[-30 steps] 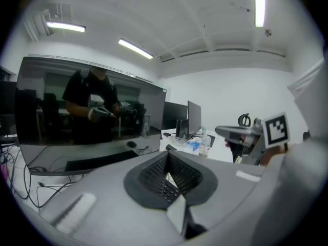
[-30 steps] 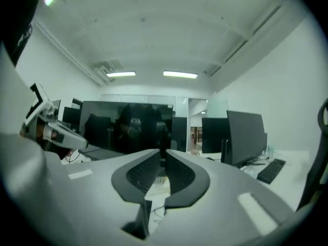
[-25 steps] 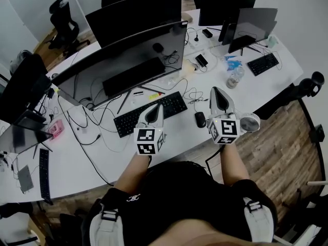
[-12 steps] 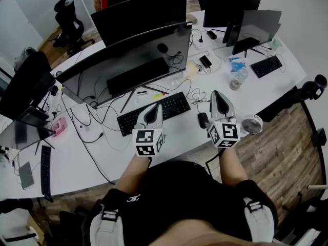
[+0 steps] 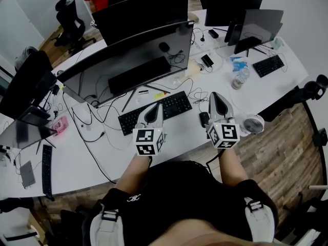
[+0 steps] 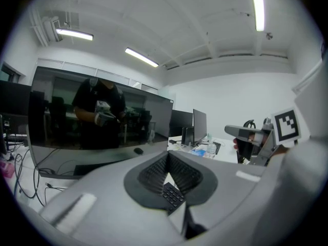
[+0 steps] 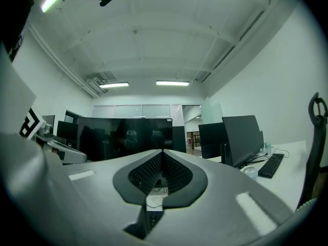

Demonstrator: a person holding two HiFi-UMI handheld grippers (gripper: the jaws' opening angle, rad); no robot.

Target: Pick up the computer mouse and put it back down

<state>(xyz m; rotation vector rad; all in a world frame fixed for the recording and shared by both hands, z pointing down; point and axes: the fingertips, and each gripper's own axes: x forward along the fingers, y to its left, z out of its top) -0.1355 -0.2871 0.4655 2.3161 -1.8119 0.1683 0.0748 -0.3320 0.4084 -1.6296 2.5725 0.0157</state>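
Approach stage: right gripper (image 5: 214, 95), jaws together and empty, hovers beside the untouched computer mouse (image 5: 204, 119) (left gripper (image 5: 156, 108) likewise closed). Next: open the jaws, then straddle it.

The bench (image 5: 92, 152) had a smooth white top with a dull sheen, and the floor (image 5: 287, 152) beside it was brown wood planking. The curved monitor (image 5: 128, 60) had a glossy dark screen that mirrored the desk clutter. The computer mouse (image 5: 204, 119) and keyboard (image 5: 177, 104) looked like matt black plastic, and the bottle (image 5: 238, 77) like clear plastic. The left gripper (image 5: 155, 109) and right gripper (image 5: 218, 99) had matt grey plastic shells, with finely ribbed black pads (image 7: 146, 173).
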